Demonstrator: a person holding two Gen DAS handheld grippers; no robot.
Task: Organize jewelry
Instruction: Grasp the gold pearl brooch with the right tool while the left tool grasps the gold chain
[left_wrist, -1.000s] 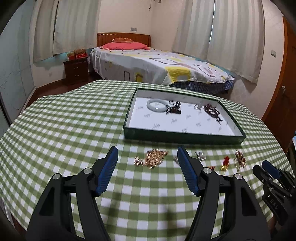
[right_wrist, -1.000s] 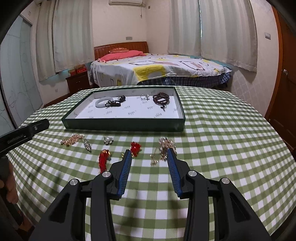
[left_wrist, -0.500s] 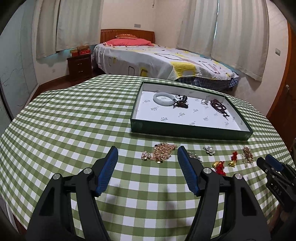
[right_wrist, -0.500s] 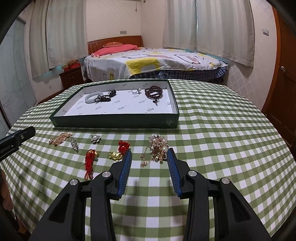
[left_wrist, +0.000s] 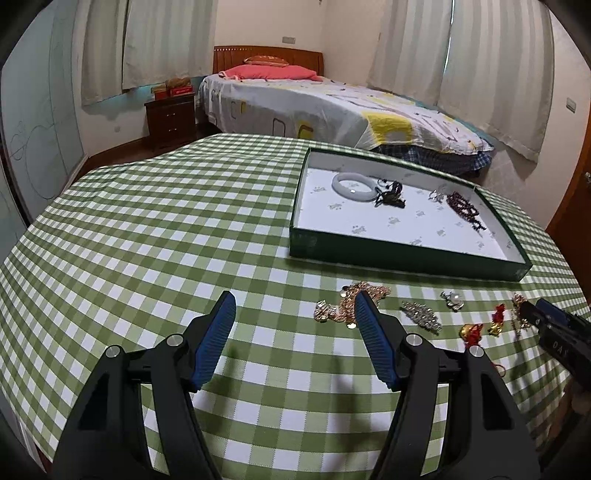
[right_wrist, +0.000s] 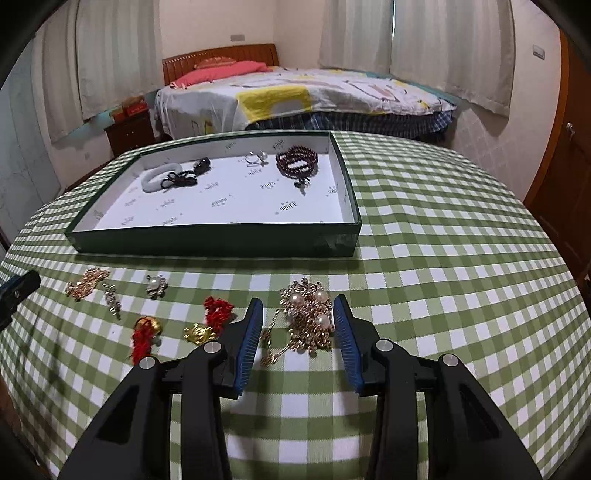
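1. I find the pearl-and-gold necklace (right_wrist: 308, 317) lying loose on the desk (right_wrist: 443, 258), between the blue pads of my right hand-held gripper (right_wrist: 298, 325), jaws partly open and not pressing on it.
2. My left hand-held gripper (left_wrist: 293, 321) stands wide open and holds nothing; its right pad lies over the gold chain pile (left_wrist: 349, 301).
3. I count seven pieces on the cloth.
4. I count four pieces in the one green tray (right_wrist: 218, 242): white bangle (right_wrist: 159, 179), black cord, ring, dark bead strand (right_wrist: 297, 162).
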